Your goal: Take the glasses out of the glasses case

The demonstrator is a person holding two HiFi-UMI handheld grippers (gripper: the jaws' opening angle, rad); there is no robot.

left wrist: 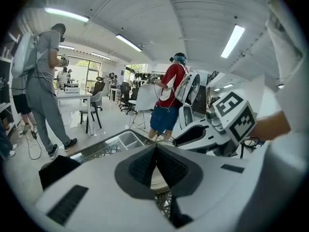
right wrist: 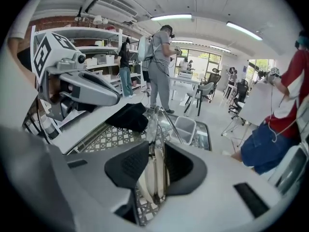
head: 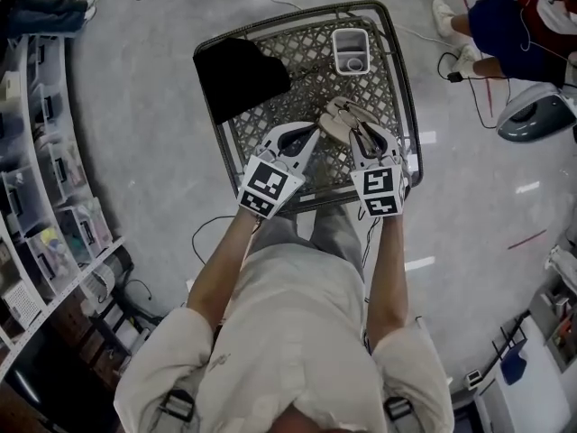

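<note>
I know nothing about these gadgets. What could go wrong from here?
The right gripper pinches the folded glasses by a thin edge over the lattice table. I think they could slip and drop. The left gripper seems to hold the glasses case by one end, so it might twist loose. The two grippers sit close together and could bump.

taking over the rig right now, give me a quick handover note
Left tongs: shut on the beige glasses case, over the lattice table.
Right tongs: shut on the folded glasses.
Done: both things are gripped. The glasses sit right by the case; I cannot tell whether they are fully clear of it.
Left: draw the glasses free of the case, then set both down.
</note>
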